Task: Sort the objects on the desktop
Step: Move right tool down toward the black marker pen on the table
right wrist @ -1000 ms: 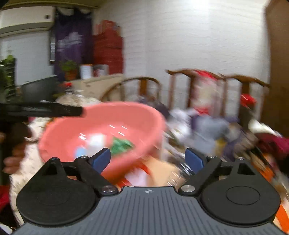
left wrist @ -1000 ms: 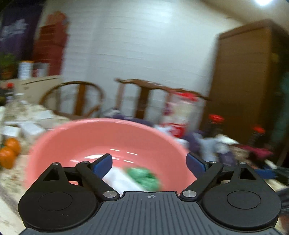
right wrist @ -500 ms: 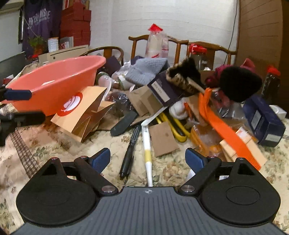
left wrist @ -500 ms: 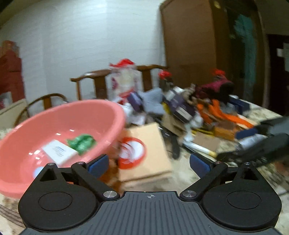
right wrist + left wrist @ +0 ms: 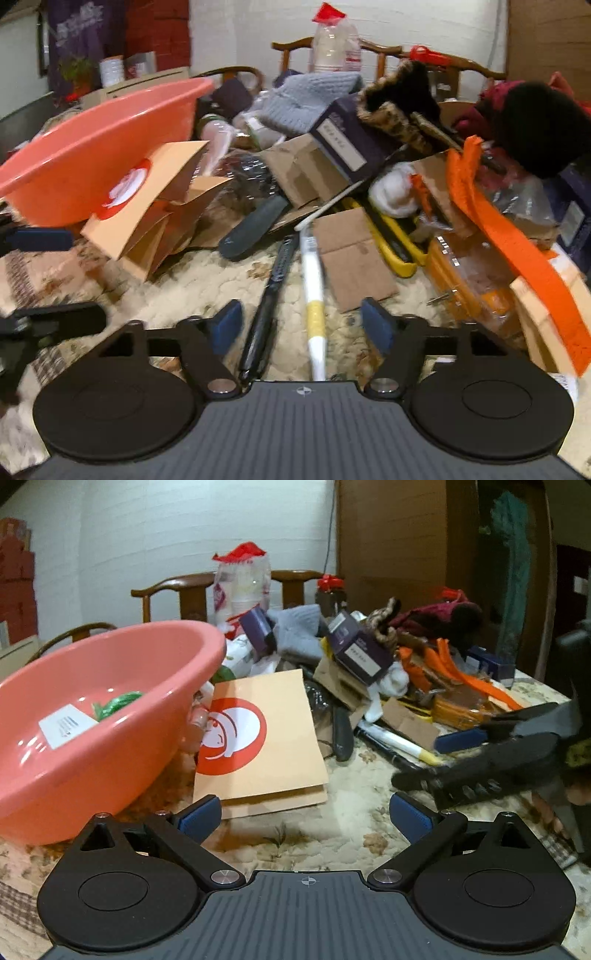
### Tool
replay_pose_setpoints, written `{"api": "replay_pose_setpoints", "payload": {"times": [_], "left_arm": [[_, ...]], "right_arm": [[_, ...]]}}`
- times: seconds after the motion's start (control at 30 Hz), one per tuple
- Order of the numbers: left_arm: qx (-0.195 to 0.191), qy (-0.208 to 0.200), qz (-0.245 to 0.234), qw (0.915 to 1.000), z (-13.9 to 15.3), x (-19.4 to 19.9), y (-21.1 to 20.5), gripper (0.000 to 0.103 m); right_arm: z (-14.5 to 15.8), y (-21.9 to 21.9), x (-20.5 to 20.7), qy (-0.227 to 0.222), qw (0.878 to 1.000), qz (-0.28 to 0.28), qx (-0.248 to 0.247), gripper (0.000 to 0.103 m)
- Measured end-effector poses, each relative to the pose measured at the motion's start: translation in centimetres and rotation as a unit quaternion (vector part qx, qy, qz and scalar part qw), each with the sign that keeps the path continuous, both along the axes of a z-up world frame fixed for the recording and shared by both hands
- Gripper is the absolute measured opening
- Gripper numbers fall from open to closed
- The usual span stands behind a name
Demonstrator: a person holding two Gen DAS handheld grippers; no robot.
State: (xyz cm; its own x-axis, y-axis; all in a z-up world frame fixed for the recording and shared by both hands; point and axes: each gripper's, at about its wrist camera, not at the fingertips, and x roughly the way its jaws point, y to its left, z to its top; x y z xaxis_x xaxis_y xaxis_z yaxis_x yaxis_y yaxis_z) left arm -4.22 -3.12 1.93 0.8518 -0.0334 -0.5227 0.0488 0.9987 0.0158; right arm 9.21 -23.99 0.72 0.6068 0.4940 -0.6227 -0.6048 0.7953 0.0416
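Right gripper (image 5: pixel 301 325): jaws stand wide and have just been closing in a little. Two things lie on the cloth in the gap between the pads, neither pressed: a black pen (image 5: pixel 267 306) toward the left pad and a white marker with a yellow band (image 5: pixel 314 291) just right of centre. Both run lengthwise from lower centre up toward the middle of the right wrist frame, and their near ends pass under the gripper body. A flat piece of brown cardboard (image 5: pixel 354 264) lies just beside the marker, on its right.

Left gripper (image 5: pixel 306 814): jaws wide, nothing between them but bare floral tablecloth (image 5: pixel 295 834). Just above the left pad, at frame centre, lies a tan paper bag with a red round logo (image 5: pixel 258 738), apart from the pads. The pink basin (image 5: pixel 122 716) fills the left of the left wrist frame, its wall touching the bag's left edge; inside it are a white card (image 5: pixel 64 725) and something green (image 5: pixel 118 701).

The right gripper enters the left wrist frame from the right edge, over the yellow-banded marker. The left gripper shows at the left edge of the right wrist frame.

Background: a pile of mixed objects across the upper middle of both frames, among them a dark purple box (image 5: pixel 343 142), a grey knitted item (image 5: pixel 303 99) and an orange strap (image 5: pixel 509 240).
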Motion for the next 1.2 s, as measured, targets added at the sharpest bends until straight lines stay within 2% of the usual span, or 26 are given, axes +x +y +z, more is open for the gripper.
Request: {"api": "replay_pose_setpoints", "payload": {"times": [0.03,0.07,0.1,0.2,0.33,0.4,0.47,0.5,0.53,0.6,0.77,0.9,0.97,1.03,1.13,1.2], "left_arm": [[-0.001,0.001,0.004,1.0,-0.2,0.3,0.0,0.102],[-0.005,0.003,0.006,1.0,-0.4,0.5,0.0,0.102],[-0.01,0.005,0.006,0.9999,-0.6,0.7,0.1,0.102],[-0.03,0.012,0.005,0.9995,-0.9,1.0,0.6,0.102],[-0.061,0.014,0.01,0.998,-1.1,1.0,1.5,0.102],[-0.07,0.015,0.014,0.9974,-1.2,1.0,1.8,0.102],[-0.07,0.015,0.014,0.9973,-1.1,0.9,2.0,0.102],[-0.069,0.013,0.015,0.9974,-1.1,0.8,2.1,0.102],[-0.069,0.011,0.015,0.9974,-1.1,0.8,2.1,0.103],[-0.069,0.011,0.016,0.9974,-1.1,0.7,2.2,0.103],[-0.07,0.013,0.016,0.9973,-1.1,0.7,2.2,0.103],[-0.072,0.016,0.017,0.9971,-1.2,0.8,2.3,0.103],[-0.074,0.018,0.016,0.997,-1.2,0.8,2.3,0.103],[-0.076,0.021,0.017,0.9967,-1.3,0.9,2.4,0.103],[-0.084,0.025,0.021,0.9959,-1.4,0.9,2.7,0.103],[-0.088,0.026,0.023,0.9956,-1.4,1.0,2.9,0.103]], "right_arm": [[-0.2,0.1,-0.1,0.005,1.0,0.022,-0.002,0.102],[-0.3,0.5,-0.2,0.01,0.999,0.047,-0.012,0.103],[-0.3,0.6,-0.6,0.004,0.999,0.048,-0.019,0.103],[-0.1,0.3,-0.9,0.008,0.999,0.036,-0.014,0.102],[0.5,-1.2,-1.3,0.03,0.999,0.007,0.018,0.101],[0.6,-1.3,-1.6,0.024,1.0,-0.004,0.016,0.101],[0.5,-0.7,-1.6,0.014,1.0,-0.011,-0.005,0.092],[0.6,-0.6,-1.8,0.005,1.0,-0.016,-0.013,0.074],[0.7,-0.6,-1.9,-0.001,1.0,-0.022,-0.01,0.066],[0.7,-1.0,-1.7,0.008,1.0,-0.029,0.003,0.067],[0.4,-1.0,-1.3,-0.006,0.999,-0.047,-0.006,0.065],[0.1,-0.4,-1.4,-0.029,0.997,-0.067,-0.025,0.079],[0.1,-0.1,-1.5,-0.032,0.997,-0.07,-0.03,0.078],[0.1,-0.3,-1.4,-0.016,0.997,-0.07,-0.01,0.065],[0.2,0.0,-1.8,-0.021,0.997,-0.071,-0.008,0.05],[0.1,0.3,-2.2,-0.028,0.998,-0.058,-0.011,0.05]]}}
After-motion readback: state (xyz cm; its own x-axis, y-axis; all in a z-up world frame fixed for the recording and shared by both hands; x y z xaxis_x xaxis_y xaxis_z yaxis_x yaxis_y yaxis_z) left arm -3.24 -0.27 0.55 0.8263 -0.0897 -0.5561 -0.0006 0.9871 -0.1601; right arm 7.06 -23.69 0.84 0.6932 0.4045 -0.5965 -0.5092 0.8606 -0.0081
